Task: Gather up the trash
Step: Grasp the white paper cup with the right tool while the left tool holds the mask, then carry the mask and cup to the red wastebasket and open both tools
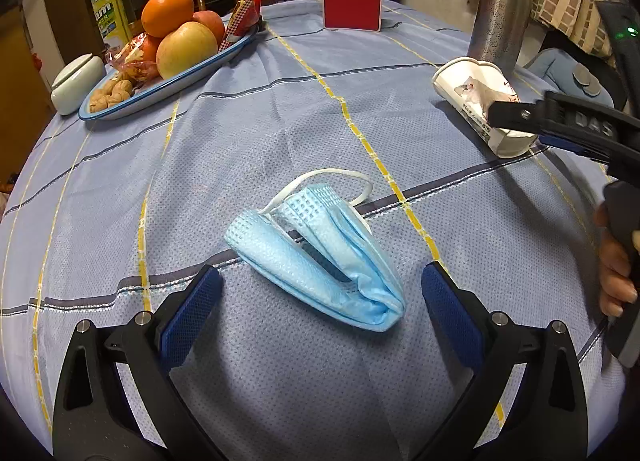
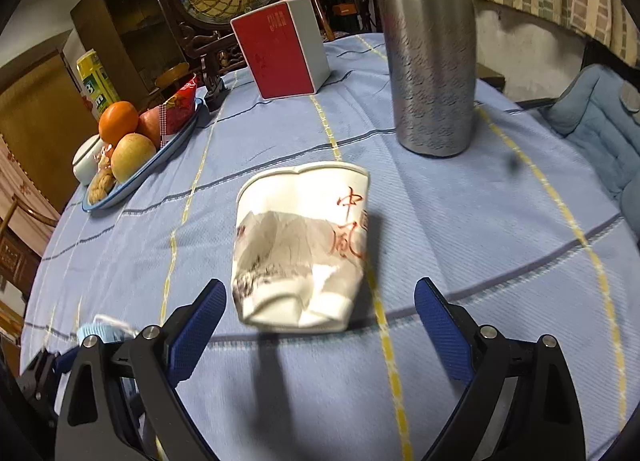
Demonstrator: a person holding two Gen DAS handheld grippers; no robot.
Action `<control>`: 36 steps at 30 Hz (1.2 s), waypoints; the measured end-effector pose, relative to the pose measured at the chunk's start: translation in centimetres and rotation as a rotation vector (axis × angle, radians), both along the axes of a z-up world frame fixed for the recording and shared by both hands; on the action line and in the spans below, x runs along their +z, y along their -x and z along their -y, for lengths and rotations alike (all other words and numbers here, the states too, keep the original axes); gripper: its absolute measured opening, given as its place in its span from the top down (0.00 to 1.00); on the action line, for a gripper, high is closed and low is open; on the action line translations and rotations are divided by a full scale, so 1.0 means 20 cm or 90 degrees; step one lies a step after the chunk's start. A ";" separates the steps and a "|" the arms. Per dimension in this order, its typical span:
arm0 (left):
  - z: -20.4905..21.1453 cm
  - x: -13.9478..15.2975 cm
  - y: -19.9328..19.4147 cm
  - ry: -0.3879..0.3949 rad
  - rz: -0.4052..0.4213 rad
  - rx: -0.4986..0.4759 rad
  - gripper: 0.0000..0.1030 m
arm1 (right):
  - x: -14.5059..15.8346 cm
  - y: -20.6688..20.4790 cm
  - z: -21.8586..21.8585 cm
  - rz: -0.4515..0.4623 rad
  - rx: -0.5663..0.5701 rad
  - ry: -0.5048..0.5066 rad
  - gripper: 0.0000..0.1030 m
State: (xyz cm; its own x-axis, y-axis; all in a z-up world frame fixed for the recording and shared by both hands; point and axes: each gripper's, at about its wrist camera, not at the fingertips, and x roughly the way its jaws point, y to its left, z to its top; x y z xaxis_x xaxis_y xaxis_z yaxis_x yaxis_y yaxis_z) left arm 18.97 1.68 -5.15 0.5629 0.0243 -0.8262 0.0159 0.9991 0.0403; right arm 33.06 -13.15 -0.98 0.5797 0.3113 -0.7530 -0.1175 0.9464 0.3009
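Between my spread left gripper (image 1: 320, 293) pads lies the blue mask (image 1: 320, 257), long axis ten-to-four; my right gripper (image 2: 320, 305), spread too, brackets the crushed cup (image 2: 300, 245).

My left matte-black plastic tongs (image 1: 322, 285): two angled black arms, each tipped with a dark blue textured pad (image 1: 452, 313), silver round-head screws at the pivots, triangular cut-outs in the outer links. My right matte-black plastic tongs (image 2: 320, 301) are the same build, same blue pads, same screws. From the left camera the right unit shows white "DAS" lettering on its arm, a small green LED on the dark body above, and a bare hand (image 1: 616, 281) on its grey-black grip.
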 end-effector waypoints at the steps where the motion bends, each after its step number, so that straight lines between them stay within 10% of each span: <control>1: 0.00 0.00 0.00 0.000 0.000 0.000 0.05 | 0.00 -0.01 -0.01 0.002 0.002 -0.002 0.09; 25: -0.08 0.06 0.01 0.050 0.026 0.016 0.07 | 0.09 0.04 -0.03 0.121 0.017 0.074 0.29; 33: -0.07 0.07 -0.01 0.089 0.022 -0.013 0.54 | 0.10 0.07 0.02 0.128 0.001 0.056 0.29; 36: -0.08 0.12 0.02 0.108 0.052 -0.012 0.57 | 0.13 0.12 0.03 0.158 -0.001 0.053 0.29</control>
State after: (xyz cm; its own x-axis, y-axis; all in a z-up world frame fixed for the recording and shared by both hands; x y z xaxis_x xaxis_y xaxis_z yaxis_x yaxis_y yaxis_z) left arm 18.62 3.34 -2.68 0.6275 -0.1227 -0.7689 0.0383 0.9912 -0.1270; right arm 30.61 -13.70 1.69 0.7503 0.2527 -0.6108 -0.1758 0.9670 0.1842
